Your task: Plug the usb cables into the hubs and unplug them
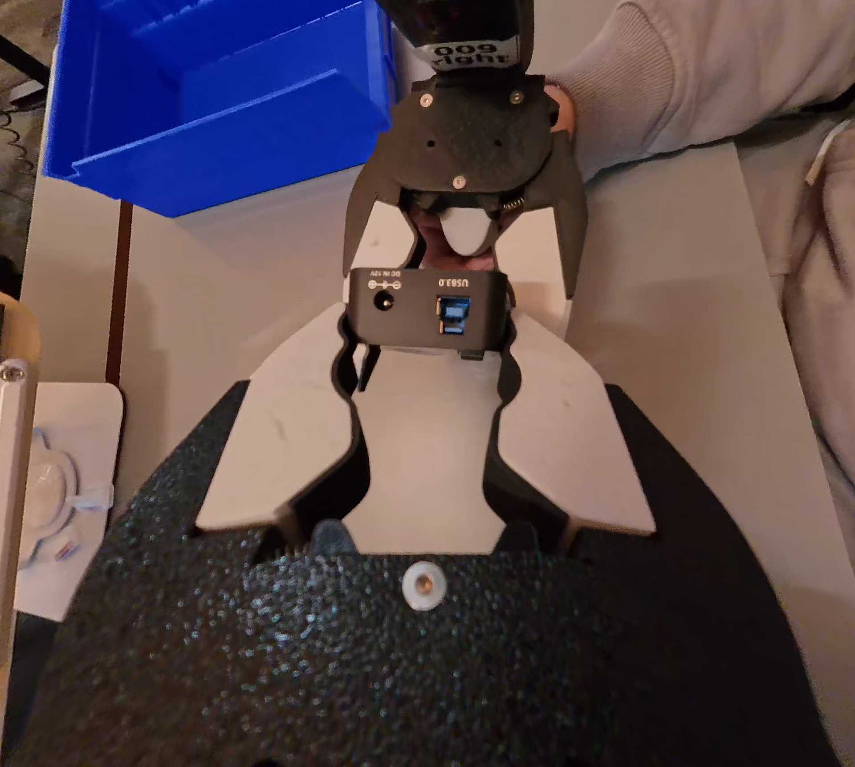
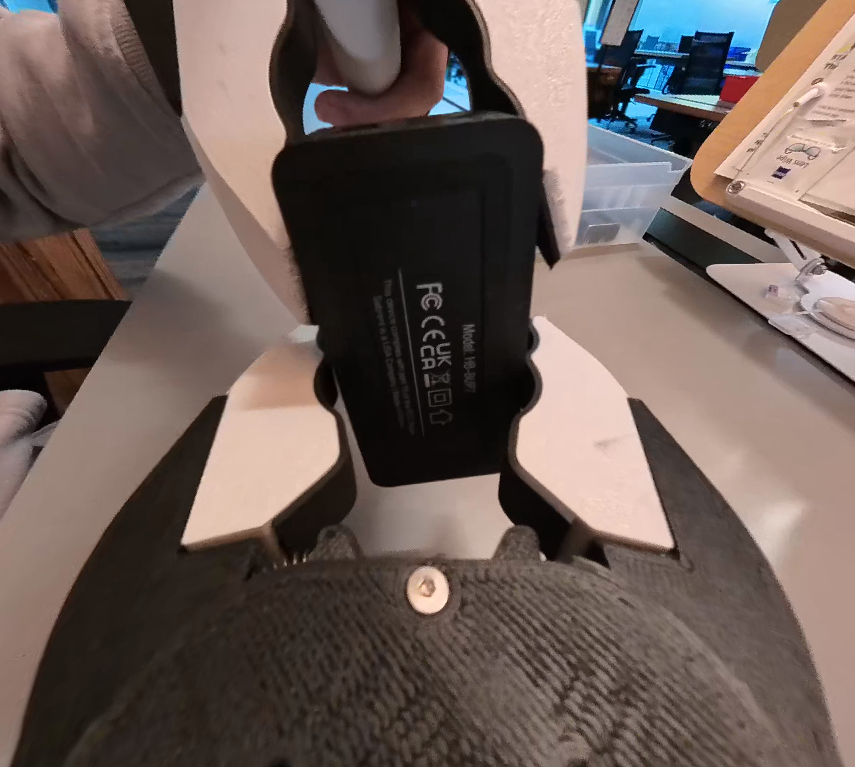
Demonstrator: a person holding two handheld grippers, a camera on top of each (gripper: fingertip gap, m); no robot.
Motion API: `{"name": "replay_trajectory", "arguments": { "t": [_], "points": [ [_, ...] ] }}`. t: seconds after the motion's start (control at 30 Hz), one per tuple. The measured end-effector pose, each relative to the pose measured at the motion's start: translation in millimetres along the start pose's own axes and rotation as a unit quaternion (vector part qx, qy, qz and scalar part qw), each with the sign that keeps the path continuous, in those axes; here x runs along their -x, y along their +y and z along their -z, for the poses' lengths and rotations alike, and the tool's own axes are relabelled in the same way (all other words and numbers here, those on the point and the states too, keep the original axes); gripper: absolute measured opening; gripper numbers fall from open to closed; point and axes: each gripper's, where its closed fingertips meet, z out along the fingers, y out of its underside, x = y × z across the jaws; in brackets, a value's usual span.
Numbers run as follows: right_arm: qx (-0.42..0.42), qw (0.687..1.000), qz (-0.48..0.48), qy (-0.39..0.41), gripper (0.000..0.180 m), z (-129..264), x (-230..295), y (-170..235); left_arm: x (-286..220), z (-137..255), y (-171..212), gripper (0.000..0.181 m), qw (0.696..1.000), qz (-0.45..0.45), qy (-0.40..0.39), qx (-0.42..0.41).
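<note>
A black USB hub [image 1: 416,319] is held in the air over the table, its end face with a blue port and a round power socket towards the left wrist camera. My left gripper [image 1: 425,328] is shut on that end, fingers pressed against both sides. My right gripper [image 1: 459,284] faces it from the far side. In the right wrist view the hub [image 2: 407,235] shows its printed underside and lies tilted between my right gripper's [image 2: 428,347] jaws, which stand a little wider than the hub. The left gripper's fingers [image 2: 240,189] clamp the far end. No cable is in view.
A blue plastic bin [image 1: 208,74] stands on the light table [image 1: 231,272] at the back left. A white stand base [image 1: 69,490] sits at the left edge. The stand with papers [image 2: 786,120] and a clear bin [image 2: 624,189] are to the right. A sleeved arm [image 1: 671,74] reaches in.
</note>
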Motion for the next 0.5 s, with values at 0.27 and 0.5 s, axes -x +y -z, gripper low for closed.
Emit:
{"name": "replay_trajectory", "arguments": {
  "t": [0.27,0.5],
  "points": [
    [0.039,0.999,0.018,0.004,0.072,-0.7,-0.5,11.1,-3.4,-9.6,4.8,0.059,1.000,-0.010,0.011,0.011],
    [-0.020,1.000,-0.005,0.017,0.072,9.6,-6.7,-14.7,9.0,6.2,-8.7,0.068,0.996,0.050,-0.061,-0.052]
  ]
}}
